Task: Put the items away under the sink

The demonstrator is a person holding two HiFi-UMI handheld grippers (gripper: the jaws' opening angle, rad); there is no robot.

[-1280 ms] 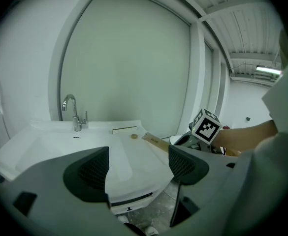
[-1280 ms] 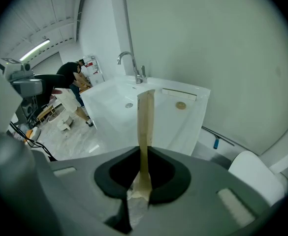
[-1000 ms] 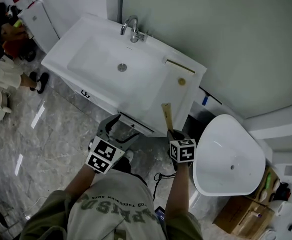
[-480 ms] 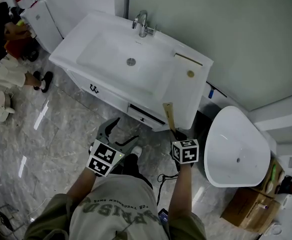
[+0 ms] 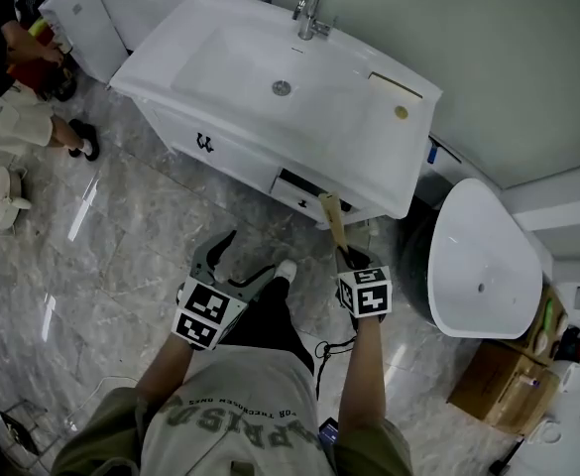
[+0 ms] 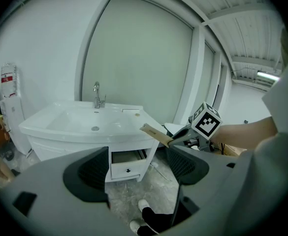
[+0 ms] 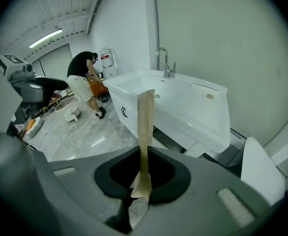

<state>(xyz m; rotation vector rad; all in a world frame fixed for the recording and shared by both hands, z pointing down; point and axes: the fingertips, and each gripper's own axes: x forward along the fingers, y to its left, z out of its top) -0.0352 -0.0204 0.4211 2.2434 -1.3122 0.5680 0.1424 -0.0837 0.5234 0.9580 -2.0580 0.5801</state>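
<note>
Beige packet is clamped by the right gripper, not yet stowed in the open drawer; left gripper is spread empty.

White sink counter, slim tan packet and small round disc on it; marble floor

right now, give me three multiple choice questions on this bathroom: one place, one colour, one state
1. The drawer sits: A under the sink counter; B on the floor; C atop the counter.
2. The sink is: A black; B white; C green.
3. The left hand-held gripper is: A shut on the tap; B shut on a cup; C open, empty.

A, it slots in below the counter; B, the basin shows white; C, its jaws stand apart, only the right hand-held gripper holds a packet.
</note>
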